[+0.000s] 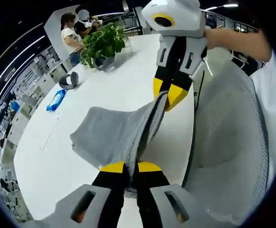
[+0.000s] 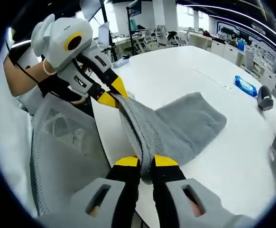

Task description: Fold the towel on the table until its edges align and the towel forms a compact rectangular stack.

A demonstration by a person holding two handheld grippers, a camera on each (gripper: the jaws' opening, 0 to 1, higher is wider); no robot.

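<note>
A grey towel (image 1: 112,130) lies partly on the white table (image 1: 128,66), its near edge lifted and stretched between both grippers. In the left gripper view, my left gripper (image 1: 131,167) is shut on one corner at the bottom, and the right gripper (image 1: 169,95) comes in from above, shut on the other corner. The right gripper view has my right gripper (image 2: 146,161) pinching the towel (image 2: 185,123) at the bottom. There the left gripper (image 2: 114,95) holds the far corner near the table's (image 2: 176,71) edge.
A grey mesh chair (image 1: 233,142) stands at the table's edge by the grippers, chair (image 2: 64,147). On the table are a potted plant (image 1: 102,42), a blue packet (image 1: 56,100), packet (image 2: 245,85), and a small grey object (image 1: 69,80). People stand beyond the plant.
</note>
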